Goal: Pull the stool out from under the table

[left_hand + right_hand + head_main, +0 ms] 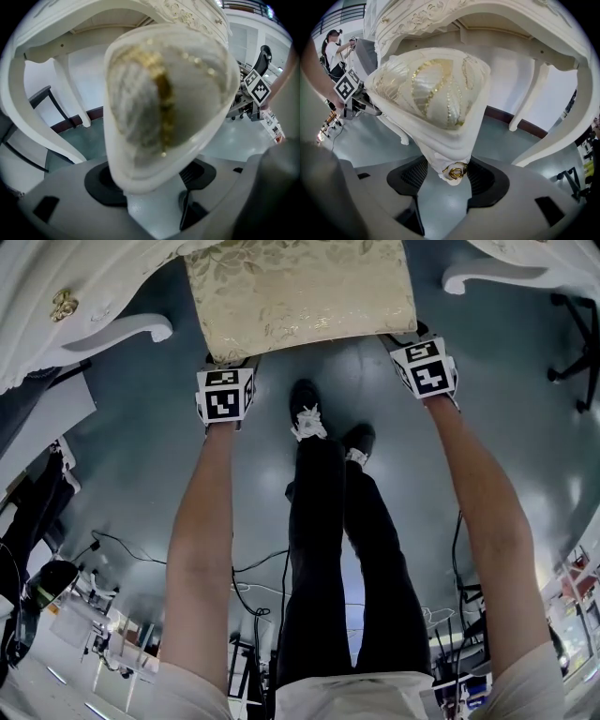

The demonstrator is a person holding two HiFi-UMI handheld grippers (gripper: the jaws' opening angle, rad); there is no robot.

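Observation:
The stool, with a cream and gold brocade cushion, stands between the curved white legs of the table. My left gripper is at its near left corner and my right gripper at its near right corner. The left gripper view is filled by that blurred stool corner, which sits between the jaws of the left gripper. In the right gripper view the right gripper is closed on the stool at a corner with a gold ornament, under the carved table.
The person's legs and black shoes stand just behind the stool on the grey floor. Cables trail further back. An office chair base is at the right. Another person stands far off.

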